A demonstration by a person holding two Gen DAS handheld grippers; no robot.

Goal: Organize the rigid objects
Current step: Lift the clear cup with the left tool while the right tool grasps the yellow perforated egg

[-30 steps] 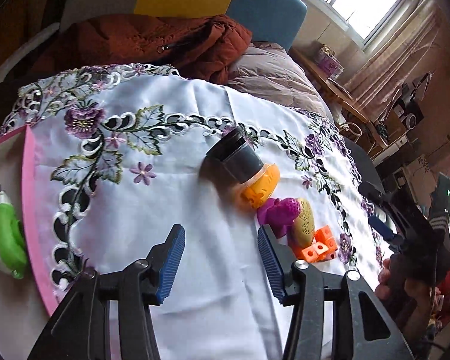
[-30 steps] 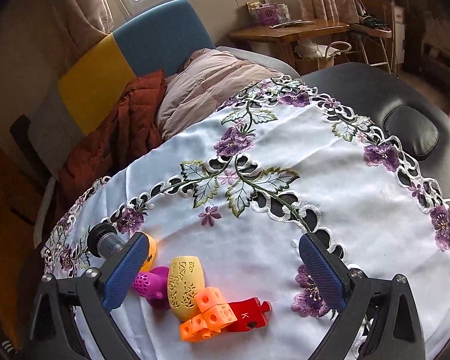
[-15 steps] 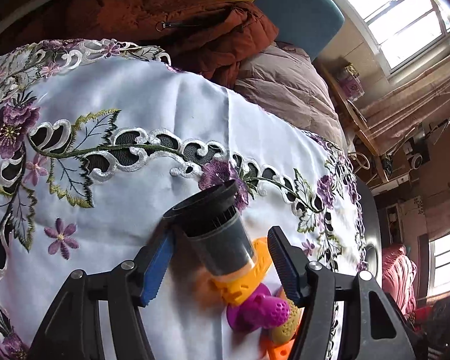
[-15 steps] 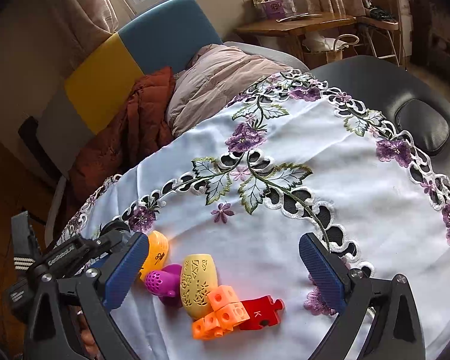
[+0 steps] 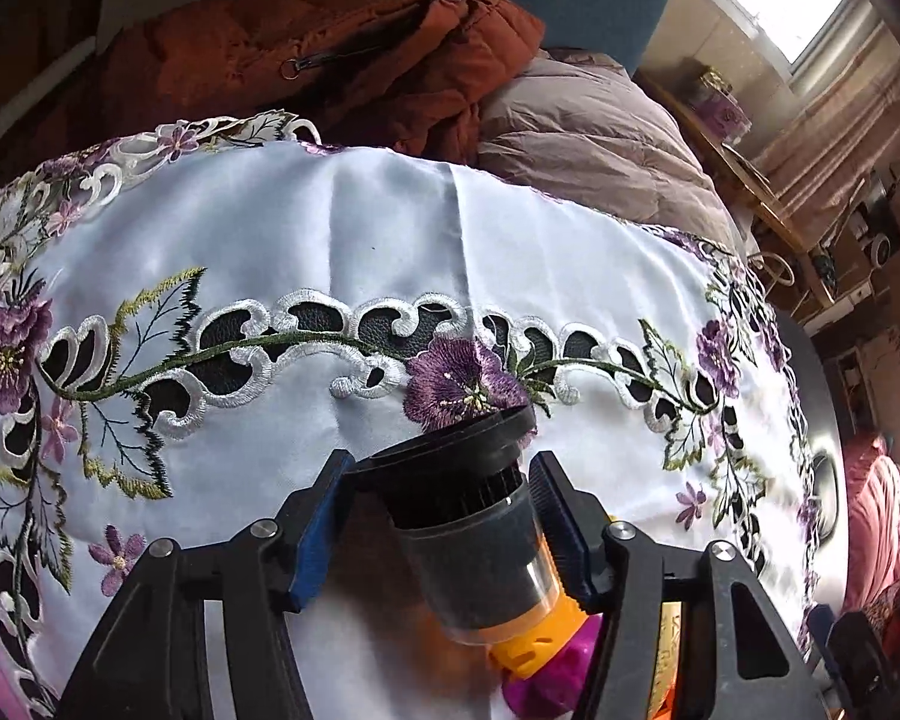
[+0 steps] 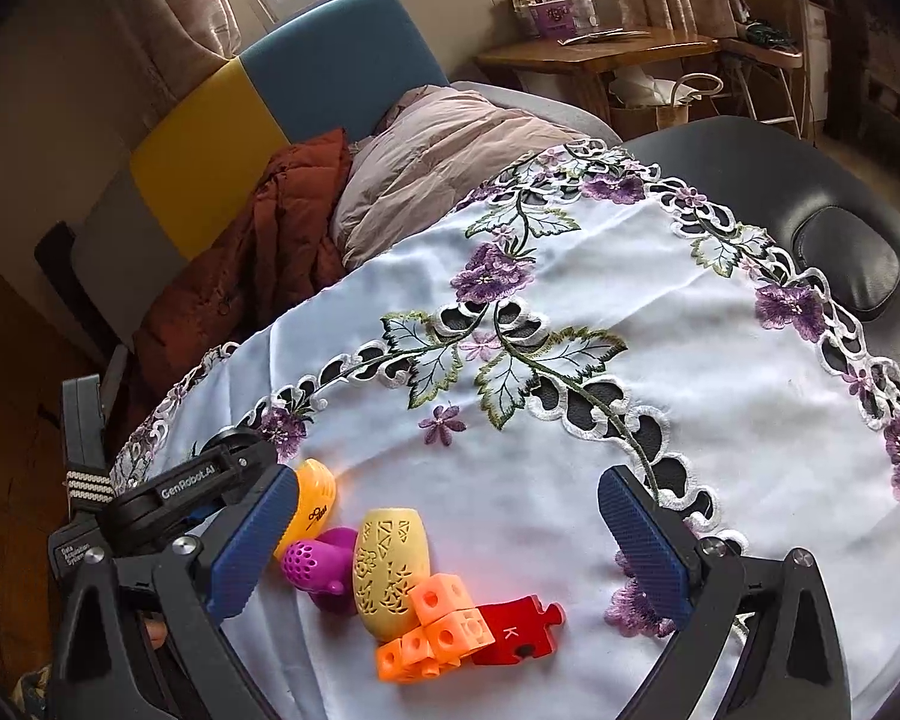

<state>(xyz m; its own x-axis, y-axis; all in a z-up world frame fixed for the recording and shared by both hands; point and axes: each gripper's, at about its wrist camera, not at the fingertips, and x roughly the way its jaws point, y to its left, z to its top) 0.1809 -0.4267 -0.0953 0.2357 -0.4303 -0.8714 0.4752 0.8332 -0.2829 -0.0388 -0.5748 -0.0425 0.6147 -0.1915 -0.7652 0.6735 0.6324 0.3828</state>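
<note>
the left gripper [image 5: 438, 510] straddles a black ribbed cylinder with a flared rim [image 5: 468, 516] – its jaws are closing, blue pads either side and not yet pressing. at five o'clock of it, a smooth orange plastic piece [image 5: 534, 639]. the right gripper [image 6: 450, 546] hangs spread, holding nothing. between its pads lie a purple perforated toy [image 6: 324, 567], a pierced yellow egg [image 6: 390, 570], orange cubes [image 6: 438, 624] and a red puzzle piece [image 6: 516, 630] – all on the embroidered satin tablecloth [image 6: 720, 420].

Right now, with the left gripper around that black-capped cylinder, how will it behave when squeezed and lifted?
The black-capped cylinder looks rigid, so it should not crush as the left gripper jaws close. Its smooth clear wall may slip. Lying on its side, it could roll if nudged.
</note>
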